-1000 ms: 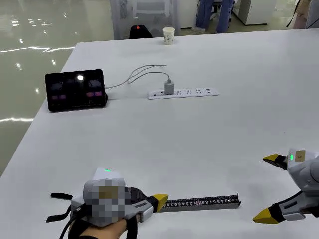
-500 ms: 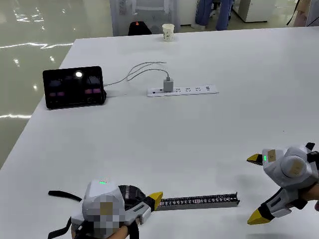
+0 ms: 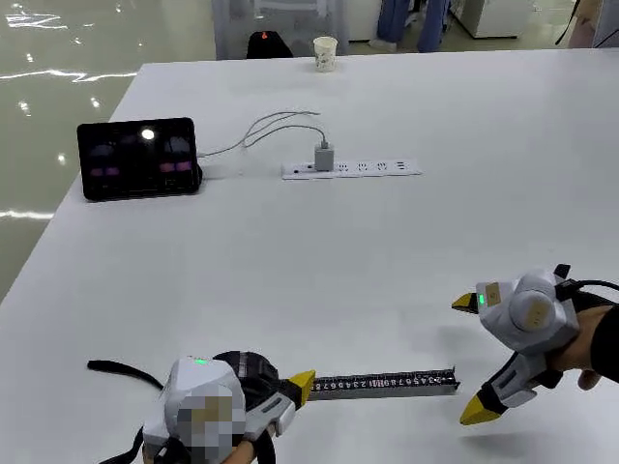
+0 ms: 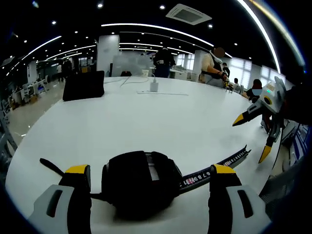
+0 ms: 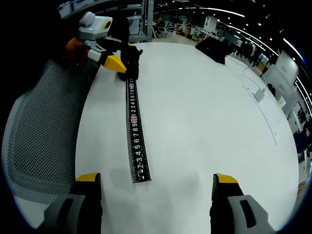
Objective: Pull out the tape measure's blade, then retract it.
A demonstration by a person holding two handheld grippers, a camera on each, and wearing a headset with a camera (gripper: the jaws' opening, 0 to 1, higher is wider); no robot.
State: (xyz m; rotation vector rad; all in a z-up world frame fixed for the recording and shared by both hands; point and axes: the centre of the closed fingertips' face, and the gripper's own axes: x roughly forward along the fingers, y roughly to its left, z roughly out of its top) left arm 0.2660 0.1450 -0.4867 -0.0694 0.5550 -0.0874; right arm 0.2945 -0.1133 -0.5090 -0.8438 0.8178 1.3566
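Note:
The black tape measure case (image 4: pixel 141 183) lies on the white table (image 3: pixel 319 261) between the jaws of my left gripper (image 4: pixel 151 170), which stand open with a gap on each side of it. In the head view the case (image 3: pixel 242 370) is at the bottom left. Its blade (image 3: pixel 382 384) lies pulled out flat to the right. The blade's end (image 5: pixel 140 176) lies between the open jaws of my right gripper (image 5: pixel 156 178), just ahead of the fingertips and nearer the left one. The right gripper (image 3: pixel 471 358) holds nothing.
A dark tablet (image 3: pixel 138 158) stands at the back left. A white power strip (image 3: pixel 353 168) with a charger and cable lies mid-table, and a paper cup (image 3: pixel 325 53) stands at the far edge. A mesh chair (image 5: pixel 39 136) is beside the table's near edge.
My right gripper has moved left, toward the blade's end, still open. The left gripper, case and blade have stayed put; the head camera has shifted.

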